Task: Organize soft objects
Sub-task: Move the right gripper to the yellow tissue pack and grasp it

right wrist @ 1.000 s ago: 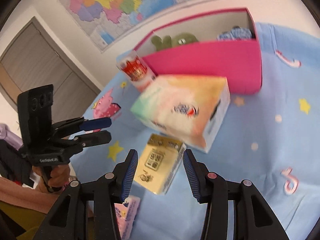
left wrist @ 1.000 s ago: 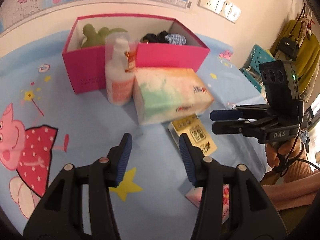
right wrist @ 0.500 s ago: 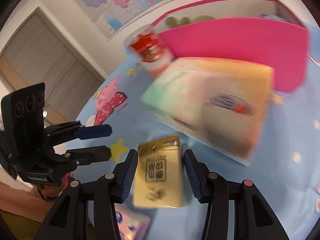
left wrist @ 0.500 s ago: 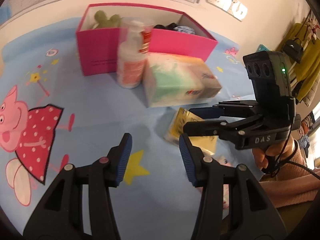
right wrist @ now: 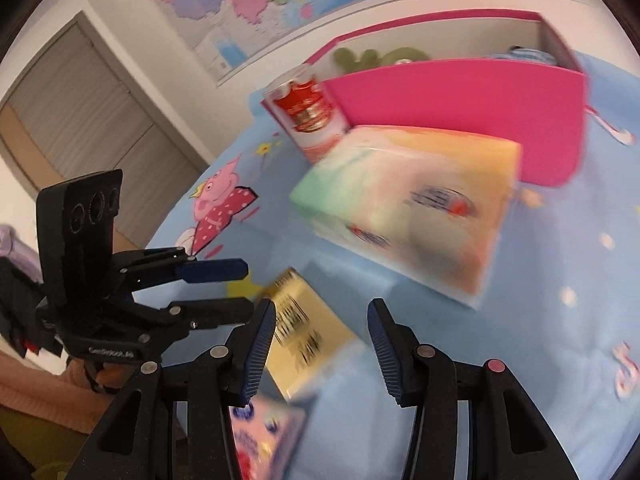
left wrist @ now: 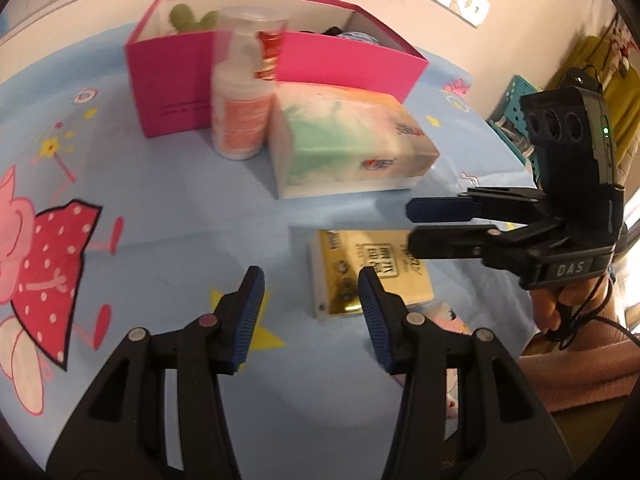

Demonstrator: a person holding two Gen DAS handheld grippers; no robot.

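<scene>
Blue cartoon-print cloth point(left wrist: 168, 208) covers the work surface; its near-left part is bare of objects, printed only with a pig figure and a yellow star. At the far side stands a pink box point(left wrist: 344, 60), open-topped, holding a green plush point(left wrist: 184, 16) at one end and dark and blue fabric at the other. A white bottle point(left wrist: 240, 120) stands against the box front, touching or just beside a large pastel tissue pack point(left wrist: 348, 148). Nearer lies a gold tissue packet point(left wrist: 352, 276), flat on the cloth, with a small pink packet point(right wrist: 264, 432) at the cloth's near edge.

Left gripper point(left wrist: 310, 308): jaws part open, nothing between them; it hangs over bare cloth just left of the gold packet.

Right gripper point(right wrist: 320, 344): jaws part open, straddling the near end of the gold packet. Motion blur prevents judging whether the pads touch it; no grip is evident. A hand point(left wrist: 560, 300) holds its handle.

Legible writing: "DAS" on the right gripper body. Printing on the packs is blurred and not readable.
</scene>
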